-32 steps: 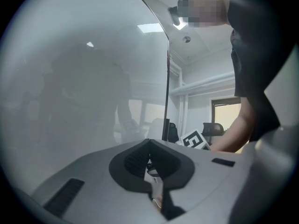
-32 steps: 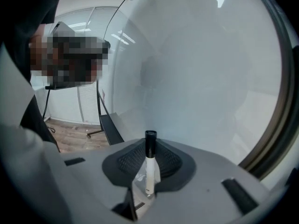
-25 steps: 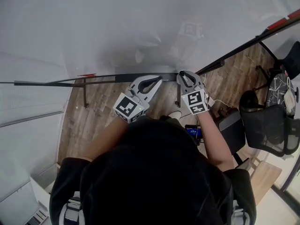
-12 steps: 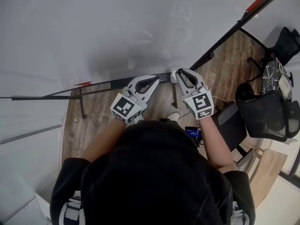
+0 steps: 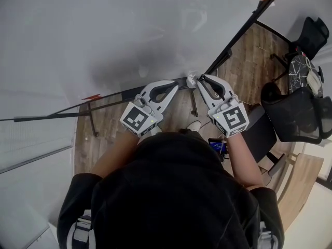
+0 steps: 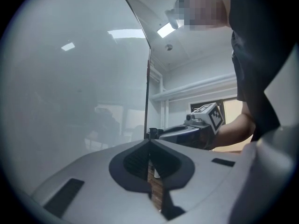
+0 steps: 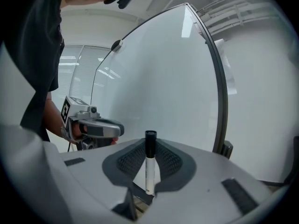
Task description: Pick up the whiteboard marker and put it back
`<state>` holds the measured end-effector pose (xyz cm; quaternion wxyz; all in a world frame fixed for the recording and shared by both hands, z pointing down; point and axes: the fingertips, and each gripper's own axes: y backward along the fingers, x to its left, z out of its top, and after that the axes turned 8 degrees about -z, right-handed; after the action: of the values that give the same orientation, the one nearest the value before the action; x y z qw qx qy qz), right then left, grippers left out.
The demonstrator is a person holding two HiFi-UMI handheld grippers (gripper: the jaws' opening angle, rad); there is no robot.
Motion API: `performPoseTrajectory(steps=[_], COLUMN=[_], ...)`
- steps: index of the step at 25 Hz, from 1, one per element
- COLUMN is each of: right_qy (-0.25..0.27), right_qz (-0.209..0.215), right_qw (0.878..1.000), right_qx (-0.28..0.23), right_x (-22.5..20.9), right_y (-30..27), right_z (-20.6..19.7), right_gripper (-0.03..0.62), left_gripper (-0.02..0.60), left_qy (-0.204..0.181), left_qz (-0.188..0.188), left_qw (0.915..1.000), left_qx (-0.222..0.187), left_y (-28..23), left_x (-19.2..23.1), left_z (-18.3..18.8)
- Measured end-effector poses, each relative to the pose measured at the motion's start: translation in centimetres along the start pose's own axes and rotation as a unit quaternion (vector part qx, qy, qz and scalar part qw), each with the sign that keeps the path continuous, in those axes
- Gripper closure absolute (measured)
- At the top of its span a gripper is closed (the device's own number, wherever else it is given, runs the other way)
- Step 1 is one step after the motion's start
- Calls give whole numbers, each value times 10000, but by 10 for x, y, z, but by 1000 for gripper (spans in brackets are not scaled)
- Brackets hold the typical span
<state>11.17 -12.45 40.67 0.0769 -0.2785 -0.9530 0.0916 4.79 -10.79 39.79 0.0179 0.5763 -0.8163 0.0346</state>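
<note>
Item under inspection: the whiteboard marker. It stands upright between the jaws of the right gripper, white barrel below and black cap above, with the cap rising clear of the jaw tips. Both ribbed dark pads press on the barrel, so the grip is firm. The marker is held in the air just in front of the whiteboard, off the tray.

The left gripper is just beside the right one, at about the same height. Its jaws are clenched tip to tip with nothing between them; only a thin slit behind the tips shows floor.

Surface: the whiteboard is a broad, glossy white panel that reflects ceiling lights and faint shapes. It has a thin dark frame with rounded corners. A narrow dark tray runs along its lower edge and carries a small red object well to the left of both grippers. Dark metal legs run down to the floor.

Room: the floor is wood plank in mixed brown tones. A black mesh office chair stands to the right, well apart from the board. The right gripper view shows window blinds at the left.

Equipment: both grippers are smooth grey plastic, each with a cube of black-and-white square markers. The person wears a black top — bare forearms extend to the grippers.
</note>
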Motion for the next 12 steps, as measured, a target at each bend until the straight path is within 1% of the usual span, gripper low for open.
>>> performPoseTrajectory(steps=[5, 12], right_qy=[-291, -352], right_qz=[-3, -91], right_qw=[9994, 9992], right_qx=[-165, -138], right_x=[-1, -7], right_y=[16, 34], right_z=[15, 5], right_gripper=[531, 531], left_gripper=[577, 577], left_qy=[32, 11], left_qz=[-75, -231], left_qw=[10000, 9997], left_qx=[-14, 17], left_y=[-3, -8], left_x=[-3, -8], left_z=[2, 3])
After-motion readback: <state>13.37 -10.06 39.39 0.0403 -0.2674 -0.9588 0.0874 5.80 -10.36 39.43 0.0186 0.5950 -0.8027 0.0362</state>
